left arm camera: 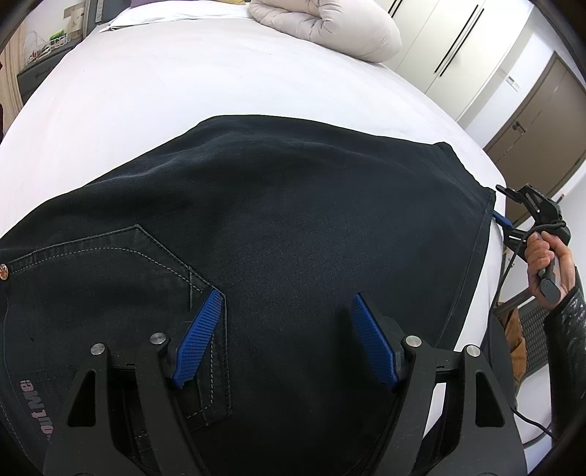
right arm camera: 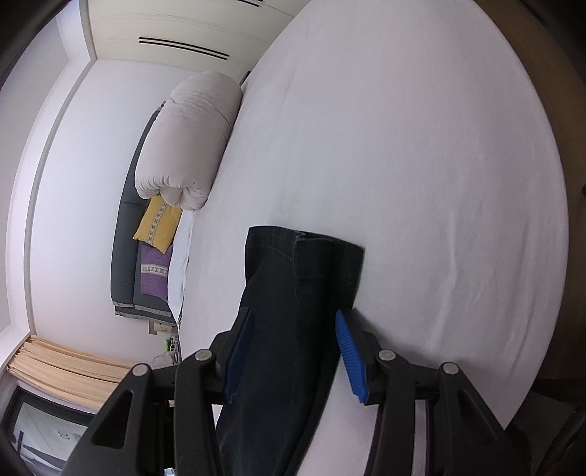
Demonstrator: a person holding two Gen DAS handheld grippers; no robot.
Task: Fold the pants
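Observation:
Dark denim pants lie spread on the white bed, back pocket at the left, hem end at the right. My left gripper hovers open just above the seat area, blue pads wide apart, holding nothing. In the right wrist view the pant leg's hem end runs between the pads of my right gripper; the jaws stand apart around the cloth, not pinching it. The right gripper also shows in the left wrist view, held by a hand at the pants' right edge.
A rolled beige duvet lies at the head of the bed, with yellow and purple cushions beside it. White wardrobe doors and a brown door stand to the right. The bed edge is close on the right.

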